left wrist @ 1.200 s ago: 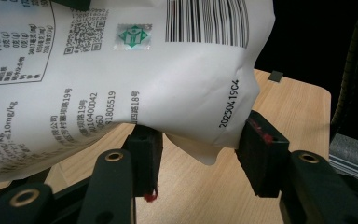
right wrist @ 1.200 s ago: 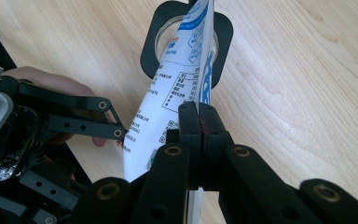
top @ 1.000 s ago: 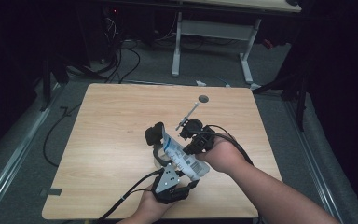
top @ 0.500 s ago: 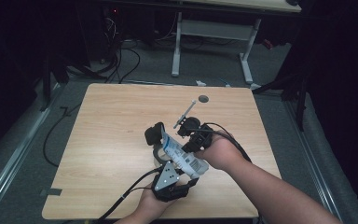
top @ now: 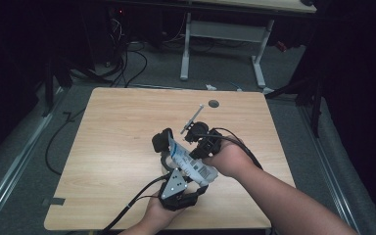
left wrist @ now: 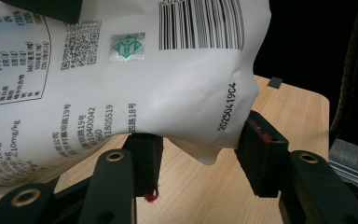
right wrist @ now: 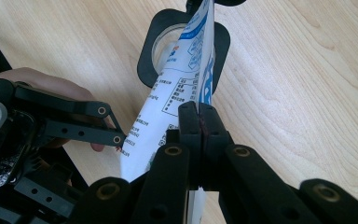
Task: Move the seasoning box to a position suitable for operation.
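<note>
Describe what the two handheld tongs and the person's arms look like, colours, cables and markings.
Both tongs are black, built of linked bars with round rivet holes. The left tongs carry a grey three-cornered plate and trail a black cable off the table edge. Their block-shaped pads bear red marks. The right tongs have a black cable looping over the hand and flat pads with a reddish seam. The forearms are bare, no sleeves in view.

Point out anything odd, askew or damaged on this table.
Nothing spilled or torn. The white pouch hangs tilted above the table, dented where the left gripper squeezes its bulging lower end; the right gripper pinches its edge.
</note>
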Motion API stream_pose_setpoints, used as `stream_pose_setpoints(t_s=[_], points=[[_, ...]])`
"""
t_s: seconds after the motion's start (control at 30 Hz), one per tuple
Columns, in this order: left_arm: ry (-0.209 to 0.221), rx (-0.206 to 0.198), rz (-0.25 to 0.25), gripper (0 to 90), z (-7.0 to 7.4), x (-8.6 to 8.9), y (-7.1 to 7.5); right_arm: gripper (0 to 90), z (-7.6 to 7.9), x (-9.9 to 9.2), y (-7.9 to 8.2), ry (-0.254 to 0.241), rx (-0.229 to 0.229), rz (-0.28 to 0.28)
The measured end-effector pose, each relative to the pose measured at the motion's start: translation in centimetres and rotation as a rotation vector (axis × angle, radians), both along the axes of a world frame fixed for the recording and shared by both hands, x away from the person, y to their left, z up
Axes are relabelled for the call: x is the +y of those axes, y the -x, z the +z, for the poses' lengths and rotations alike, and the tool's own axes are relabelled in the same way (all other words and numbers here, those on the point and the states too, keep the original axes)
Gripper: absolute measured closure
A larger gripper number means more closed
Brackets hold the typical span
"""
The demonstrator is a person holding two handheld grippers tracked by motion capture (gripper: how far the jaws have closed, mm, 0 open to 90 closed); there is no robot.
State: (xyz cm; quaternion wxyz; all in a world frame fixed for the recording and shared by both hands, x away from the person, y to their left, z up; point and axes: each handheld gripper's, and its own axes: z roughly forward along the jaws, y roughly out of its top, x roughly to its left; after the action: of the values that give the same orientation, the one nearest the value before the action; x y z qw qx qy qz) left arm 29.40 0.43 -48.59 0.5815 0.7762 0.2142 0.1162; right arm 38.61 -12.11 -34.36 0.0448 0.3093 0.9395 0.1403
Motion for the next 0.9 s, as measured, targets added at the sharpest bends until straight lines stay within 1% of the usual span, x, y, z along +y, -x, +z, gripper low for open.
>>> stream_pose_setpoints(t_s=[0.9], points=[[0.009, -0.005, -0.006, 54.4, 0.31, 0.02, -0.04, 90.0, 0.26, 0.06, 0.00, 0.006, -0.007, 0.003]])
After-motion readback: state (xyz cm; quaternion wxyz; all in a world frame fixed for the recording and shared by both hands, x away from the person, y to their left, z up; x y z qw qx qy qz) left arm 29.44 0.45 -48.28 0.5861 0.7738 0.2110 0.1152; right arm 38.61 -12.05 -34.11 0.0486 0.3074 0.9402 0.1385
